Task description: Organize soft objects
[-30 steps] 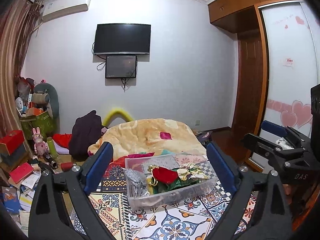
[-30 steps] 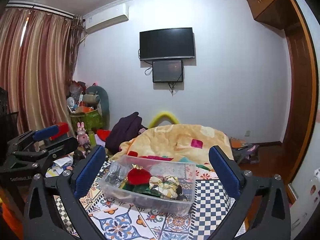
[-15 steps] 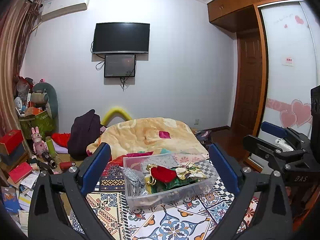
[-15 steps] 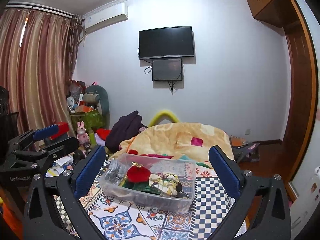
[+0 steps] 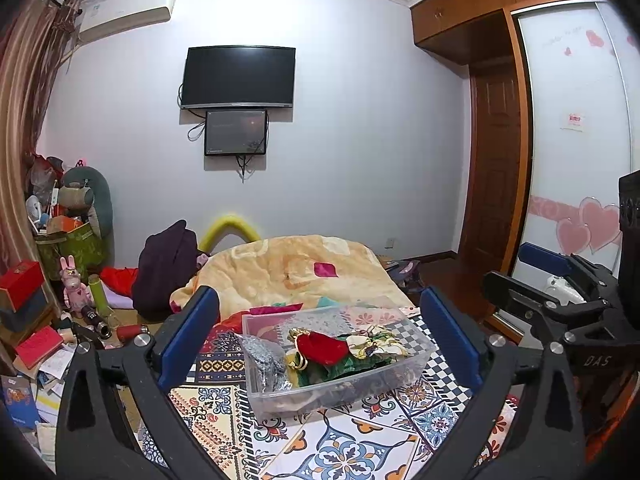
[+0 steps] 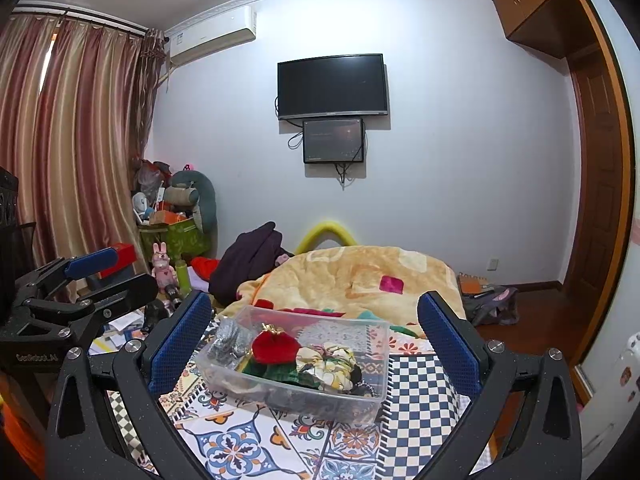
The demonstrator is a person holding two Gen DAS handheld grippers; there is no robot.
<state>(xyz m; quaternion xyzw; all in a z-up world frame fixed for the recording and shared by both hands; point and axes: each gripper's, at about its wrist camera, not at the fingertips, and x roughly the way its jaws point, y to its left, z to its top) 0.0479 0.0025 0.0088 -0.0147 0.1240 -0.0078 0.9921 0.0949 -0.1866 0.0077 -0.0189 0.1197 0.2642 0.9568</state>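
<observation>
On the patterned bed cover, centred between both tools, stands one clear plastic bin (image 5: 416, 346) (image 6: 372, 394). Inside it lie the soft objects: one red velvet pouch (image 5: 322, 347) (image 6: 276, 346), one silver-grey pouch (image 5: 264, 362) (image 6: 228, 338) at the left end, one cream patterned scrunchie (image 5: 374, 346) (image 6: 328, 360) to the right, and green fabric (image 5: 332, 370) (image 6: 260, 368) beneath; darker items near the front wall are too indistinct to count. Left tool (image 5: 318, 338) and right tool (image 6: 314, 338) each hover near the bin with jaws spread wide, grasping nothing. No soft object is seen loose on the cover close to the bin. Such a scene fits either a bin awaiting sorting or a bin already filled, so the step in hand cannot be settled. One orange blanket (image 5: 288, 268) lies heaped beyond.
</observation>
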